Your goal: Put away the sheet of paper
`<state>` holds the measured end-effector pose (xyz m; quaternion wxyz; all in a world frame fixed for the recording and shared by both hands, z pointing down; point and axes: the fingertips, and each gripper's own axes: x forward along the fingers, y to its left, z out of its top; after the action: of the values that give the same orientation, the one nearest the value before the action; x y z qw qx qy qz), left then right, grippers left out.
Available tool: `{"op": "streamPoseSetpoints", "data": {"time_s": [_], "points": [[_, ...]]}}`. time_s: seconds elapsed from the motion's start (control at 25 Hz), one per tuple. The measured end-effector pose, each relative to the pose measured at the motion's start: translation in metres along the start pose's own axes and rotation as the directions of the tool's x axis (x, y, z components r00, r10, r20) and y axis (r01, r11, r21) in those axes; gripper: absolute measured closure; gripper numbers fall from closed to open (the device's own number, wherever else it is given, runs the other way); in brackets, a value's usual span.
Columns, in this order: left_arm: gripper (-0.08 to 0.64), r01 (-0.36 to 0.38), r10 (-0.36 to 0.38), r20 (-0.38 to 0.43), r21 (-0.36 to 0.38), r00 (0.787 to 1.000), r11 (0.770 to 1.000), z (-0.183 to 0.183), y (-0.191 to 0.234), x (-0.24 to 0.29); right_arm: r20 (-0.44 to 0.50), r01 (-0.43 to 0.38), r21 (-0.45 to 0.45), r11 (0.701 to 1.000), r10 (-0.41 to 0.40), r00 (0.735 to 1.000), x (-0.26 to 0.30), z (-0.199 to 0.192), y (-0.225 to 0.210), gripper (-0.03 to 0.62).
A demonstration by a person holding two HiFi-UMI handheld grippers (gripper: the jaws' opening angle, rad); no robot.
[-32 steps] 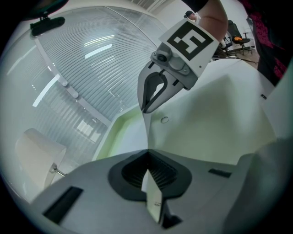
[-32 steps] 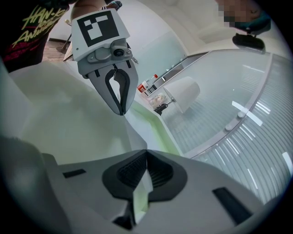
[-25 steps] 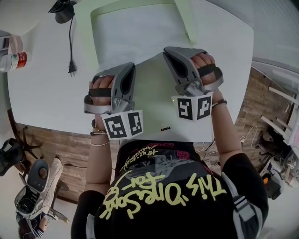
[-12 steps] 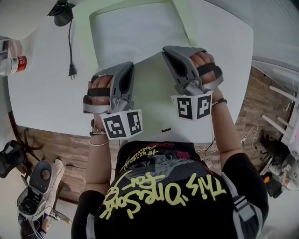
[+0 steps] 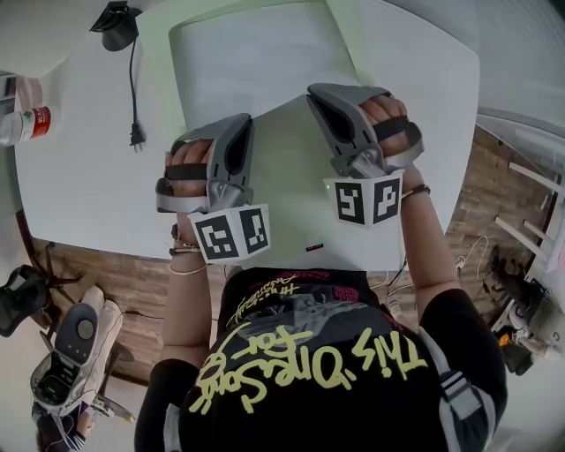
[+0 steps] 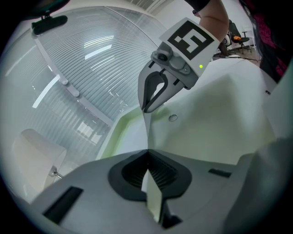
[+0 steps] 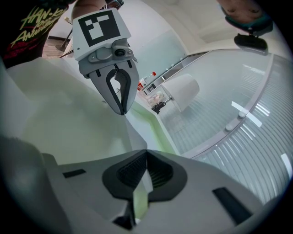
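A pale sheet of paper (image 5: 291, 190) hangs between my two grippers above the white table (image 5: 79, 177). My left gripper (image 5: 244, 125) is shut on the sheet's left edge, and a strip of paper shows between its jaws in the left gripper view (image 6: 147, 161). My right gripper (image 5: 315, 95) is shut on the right edge, with paper pinched in the right gripper view (image 7: 143, 170). Beyond the sheet lies a flat white folder with a light green border (image 5: 256, 57). Each gripper sees the other across the sheet: the right gripper (image 6: 151, 101), the left gripper (image 7: 120, 104).
A black cable with a plug (image 5: 135, 97) runs from a dark object (image 5: 116, 21) at the table's far left. A bottle (image 5: 25, 117) stands at the left edge and a white cup (image 7: 182, 91) near it. An office chair (image 5: 71, 349) stands on the floor.
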<state>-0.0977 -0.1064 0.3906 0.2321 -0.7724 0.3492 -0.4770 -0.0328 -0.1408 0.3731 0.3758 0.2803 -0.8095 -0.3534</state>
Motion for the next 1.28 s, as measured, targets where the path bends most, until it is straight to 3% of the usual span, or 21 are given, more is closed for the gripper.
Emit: {"op": "streamPoseSetpoints", "data": {"time_s": [1.28], "points": [[0.554,-0.011,0.011,-0.025,0.001,1.0,1.0,-0.008,0.017,0.014,-0.007,-0.01,-0.062,0.998,0.01,1.0,0.021,0.0,-0.013,0.584]]}}
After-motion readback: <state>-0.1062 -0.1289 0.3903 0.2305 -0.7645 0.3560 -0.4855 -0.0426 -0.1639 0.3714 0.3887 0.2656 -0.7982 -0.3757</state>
